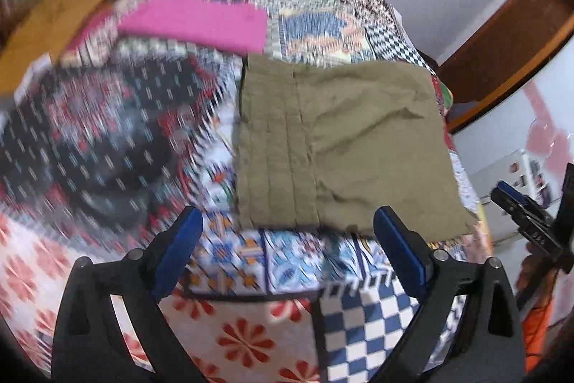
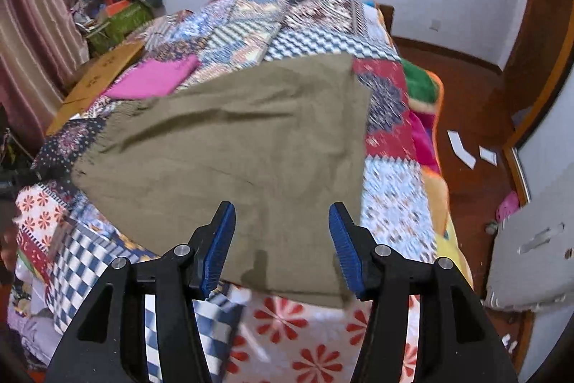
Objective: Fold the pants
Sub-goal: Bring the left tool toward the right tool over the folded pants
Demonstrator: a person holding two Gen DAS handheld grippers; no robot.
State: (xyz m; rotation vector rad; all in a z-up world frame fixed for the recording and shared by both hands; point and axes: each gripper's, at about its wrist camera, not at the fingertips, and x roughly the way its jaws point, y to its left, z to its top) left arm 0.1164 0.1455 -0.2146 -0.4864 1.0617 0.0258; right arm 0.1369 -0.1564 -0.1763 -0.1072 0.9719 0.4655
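Olive pants (image 2: pixel 229 146) lying folded on the patchwork quilt (image 2: pixel 315 24). Left gripper (image 1: pixel 287 239) and right gripper (image 2: pixel 281 246) both hovering wide open, empty. Pinch near hem corners evenly before folding.

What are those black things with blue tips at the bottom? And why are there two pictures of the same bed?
Those are two claws that a person holds, one in each hand. A small camera sits on each, so you get one picture from the left claw and one from the right claw. Both claws are open and hold nothing. In front of them lie olive-brown pants, already folded into a flat shape, on a colourful patchwork quilt covering the bed. Farther back on the quilt lies a folded pink cloth. At the right edge of the left picture you can see the other claw.
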